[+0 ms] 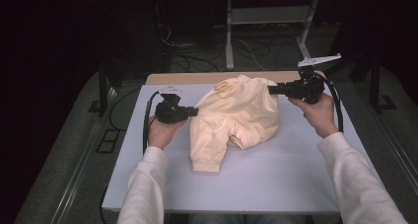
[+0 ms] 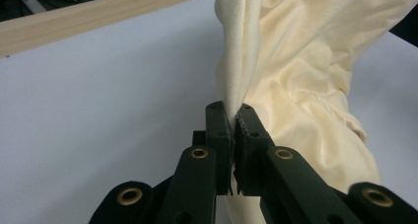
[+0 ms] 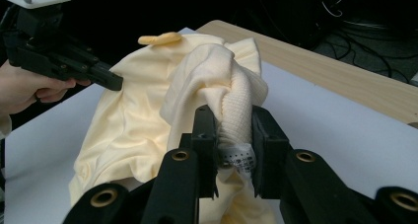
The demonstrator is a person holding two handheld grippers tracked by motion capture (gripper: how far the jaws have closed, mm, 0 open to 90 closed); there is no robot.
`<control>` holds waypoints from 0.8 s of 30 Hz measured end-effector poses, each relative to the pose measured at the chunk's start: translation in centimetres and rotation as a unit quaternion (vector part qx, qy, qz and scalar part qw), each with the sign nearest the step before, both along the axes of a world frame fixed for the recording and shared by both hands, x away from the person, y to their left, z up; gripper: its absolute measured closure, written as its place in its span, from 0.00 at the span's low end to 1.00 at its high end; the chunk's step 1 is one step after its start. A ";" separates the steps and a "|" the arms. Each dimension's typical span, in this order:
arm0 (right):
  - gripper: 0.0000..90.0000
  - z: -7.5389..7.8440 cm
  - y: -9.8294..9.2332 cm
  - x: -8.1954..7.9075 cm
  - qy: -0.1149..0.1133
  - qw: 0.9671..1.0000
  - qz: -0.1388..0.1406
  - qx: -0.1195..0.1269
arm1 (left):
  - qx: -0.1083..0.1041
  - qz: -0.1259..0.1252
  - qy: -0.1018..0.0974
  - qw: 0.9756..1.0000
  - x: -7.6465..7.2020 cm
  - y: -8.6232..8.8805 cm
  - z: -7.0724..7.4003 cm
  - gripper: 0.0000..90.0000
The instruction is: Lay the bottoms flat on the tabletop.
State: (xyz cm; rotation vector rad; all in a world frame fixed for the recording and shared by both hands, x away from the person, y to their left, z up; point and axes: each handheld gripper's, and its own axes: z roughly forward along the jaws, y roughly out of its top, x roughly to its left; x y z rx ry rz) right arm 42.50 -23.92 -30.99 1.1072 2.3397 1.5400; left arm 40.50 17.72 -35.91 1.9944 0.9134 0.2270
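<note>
i have the pale yellow trousers (image 1: 236,118) over the middle of the white table (image 1: 276,179), the waist end held up between my two grippers and one cuffed leg trailing down onto the table toward me. my left gripper (image 2: 235,116) is clenched on a thin fold of the cloth at its left edge, and my right gripper (image 3: 235,128) is clamped on a bunched ribbed band at the far right, where a small white label (image 3: 237,157) sticks out with dark print too small for me to read. a wooden strip (image 1: 197,78) runs along the table's far edge, with cables (image 1: 246,49) on the dark floor beyond.
</note>
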 end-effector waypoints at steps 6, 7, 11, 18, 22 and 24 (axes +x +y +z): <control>0.82 0.5 0.3 0.7 -0.002 1.000 -0.004 0.001 | -0.005 0.012 -0.009 1.000 0.0 0.9 0.6 0.94; 0.82 0.6 0.4 0.8 -0.001 1.000 -0.005 0.003 | -0.006 0.014 -0.009 1.000 -0.1 1.1 0.7 0.94; 0.82 0.9 1.0 1.3 -0.001 1.000 -0.005 0.003 | -0.010 0.023 -0.013 1.000 -0.2 1.7 0.9 0.94; 0.82 2.7 2.4 2.5 -0.017 1.000 -0.006 0.010 | -0.025 0.037 -0.029 0.999 -0.6 2.8 2.0 0.94; 0.82 4.1 3.3 3.0 -0.031 0.999 -0.001 0.020 | -0.038 0.046 -0.039 0.997 -0.9 3.6 2.7 0.94; 0.82 4.5 3.8 3.2 -0.032 0.999 0.003 0.024 | -0.045 0.051 -0.043 0.997 -1.0 4.0 2.9 0.94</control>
